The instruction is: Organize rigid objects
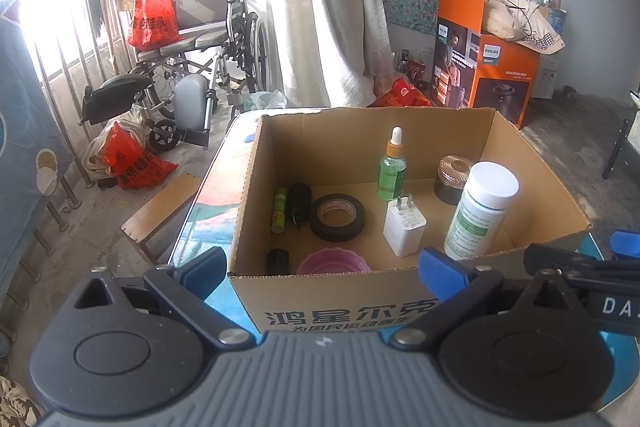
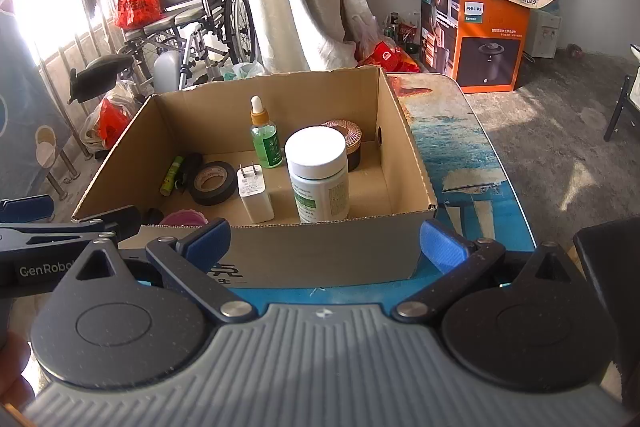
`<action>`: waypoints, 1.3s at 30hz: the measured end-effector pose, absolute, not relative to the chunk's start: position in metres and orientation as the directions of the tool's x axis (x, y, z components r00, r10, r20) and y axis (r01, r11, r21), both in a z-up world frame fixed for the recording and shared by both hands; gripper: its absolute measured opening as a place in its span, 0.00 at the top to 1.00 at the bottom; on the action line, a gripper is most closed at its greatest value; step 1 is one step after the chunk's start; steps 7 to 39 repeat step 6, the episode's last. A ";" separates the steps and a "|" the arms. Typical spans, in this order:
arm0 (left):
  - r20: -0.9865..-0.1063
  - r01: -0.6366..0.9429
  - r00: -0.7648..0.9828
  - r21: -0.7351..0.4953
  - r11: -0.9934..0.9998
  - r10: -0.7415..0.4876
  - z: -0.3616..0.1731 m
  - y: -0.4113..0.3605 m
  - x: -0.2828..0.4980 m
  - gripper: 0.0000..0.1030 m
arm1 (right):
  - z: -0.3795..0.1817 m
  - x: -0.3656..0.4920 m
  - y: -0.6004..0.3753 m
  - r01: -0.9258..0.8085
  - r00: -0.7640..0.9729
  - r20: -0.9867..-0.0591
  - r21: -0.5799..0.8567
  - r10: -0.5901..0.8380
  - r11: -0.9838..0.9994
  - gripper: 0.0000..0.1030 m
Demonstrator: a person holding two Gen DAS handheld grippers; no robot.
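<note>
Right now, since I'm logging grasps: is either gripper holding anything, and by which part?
Nothing is held. The left gripper and right gripper are both open and empty, in front of the cardboard box.

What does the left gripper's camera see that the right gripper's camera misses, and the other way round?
Only the left wrist view shows the small black cylinder in the cardboard box's near corner clearly, plus a wooden bench on the floor. Only the right wrist view shows the round hole in the box's right wall and the bare painted table beside it. Both show the white-capped bottle, charger, tape roll, dropper bottle, and open grippers: left, right.
</note>
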State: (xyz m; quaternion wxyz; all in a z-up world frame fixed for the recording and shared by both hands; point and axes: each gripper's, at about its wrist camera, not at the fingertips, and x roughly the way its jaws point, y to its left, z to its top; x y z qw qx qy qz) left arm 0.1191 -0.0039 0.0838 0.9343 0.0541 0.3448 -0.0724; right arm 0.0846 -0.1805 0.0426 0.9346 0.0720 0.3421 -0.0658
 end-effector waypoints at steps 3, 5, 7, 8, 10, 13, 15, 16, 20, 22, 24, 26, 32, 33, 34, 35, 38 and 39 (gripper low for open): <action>-0.652 0.172 0.752 0.050 0.984 -0.098 0.084 -0.004 0.119 0.00 | 0.043 0.084 -0.181 0.172 0.758 -0.649 0.090 -0.073 0.981 0.01; -0.653 0.173 0.751 0.052 0.984 -0.097 0.084 -0.004 0.119 0.00 | 0.043 0.085 -0.181 0.173 0.757 -0.649 0.091 -0.073 0.981 0.01; -0.652 0.173 0.752 0.052 0.984 -0.097 0.084 -0.003 0.119 0.00 | 0.042 0.084 -0.181 0.173 0.756 -0.650 0.093 -0.072 0.981 0.01; -0.652 0.173 0.752 0.052 0.984 -0.097 0.084 -0.003 0.119 0.00 | 0.042 0.084 -0.181 0.173 0.756 -0.650 0.093 -0.072 0.981 0.01; -0.652 0.173 0.752 0.052 0.984 -0.097 0.084 -0.003 0.119 0.00 | 0.042 0.084 -0.181 0.173 0.756 -0.650 0.093 -0.072 0.981 0.01; -0.652 0.173 0.752 0.052 0.984 -0.097 0.084 -0.003 0.119 0.00 | 0.042 0.084 -0.181 0.173 0.756 -0.650 0.093 -0.072 0.981 0.01; -0.652 0.173 0.752 0.052 0.984 -0.097 0.084 -0.003 0.119 0.00 | 0.042 0.084 -0.181 0.173 0.756 -0.650 0.093 -0.072 0.981 0.01; -0.652 0.173 0.752 0.052 0.984 -0.097 0.084 -0.003 0.119 0.00 | 0.042 0.084 -0.181 0.173 0.756 -0.650 0.093 -0.072 0.981 0.01; -0.652 0.173 0.752 0.052 0.984 -0.097 0.084 -0.003 0.119 0.00 | 0.042 0.084 -0.181 0.173 0.756 -0.650 0.093 -0.072 0.981 0.01; -0.652 0.173 0.752 0.052 0.984 -0.097 0.084 -0.003 0.119 0.00 | 0.042 0.084 -0.181 0.173 0.756 -0.650 0.093 -0.072 0.981 0.01; -0.652 0.173 0.752 0.052 0.984 -0.097 0.084 -0.003 0.119 0.00 | 0.042 0.084 -0.181 0.173 0.756 -0.650 0.093 -0.072 0.981 0.01; -0.652 0.173 0.752 0.052 0.984 -0.097 0.084 -0.003 0.119 0.00 | 0.042 0.084 -0.181 0.173 0.756 -0.650 0.093 -0.072 0.981 0.01; -0.652 0.173 0.752 0.052 0.984 -0.097 0.084 -0.003 0.119 0.00 | 0.042 0.084 -0.181 0.173 0.756 -0.650 0.093 -0.072 0.981 0.01; -0.652 0.173 0.752 0.052 0.984 -0.097 0.084 -0.003 0.119 0.00 | 0.042 0.084 -0.181 0.173 0.756 -0.650 0.093 -0.072 0.981 0.01; -0.652 0.173 0.752 0.052 0.984 -0.097 0.084 -0.003 0.119 0.00 | 0.042 0.084 -0.181 0.173 0.756 -0.650 0.093 -0.072 0.981 0.01; -0.652 0.173 0.752 0.052 0.984 -0.097 0.084 -0.003 0.119 0.00 | 0.042 0.084 -0.181 0.173 0.756 -0.650 0.093 -0.072 0.981 0.01; -0.652 0.173 0.752 0.052 0.984 -0.097 0.084 -0.003 0.119 0.00 | 0.042 0.084 -0.181 0.173 0.756 -0.650 0.093 -0.072 0.981 0.01; -0.652 0.173 0.752 0.052 0.984 -0.097 0.084 -0.003 0.119 0.00 | 0.042 0.084 -0.181 0.173 0.756 -0.650 0.093 -0.072 0.981 0.01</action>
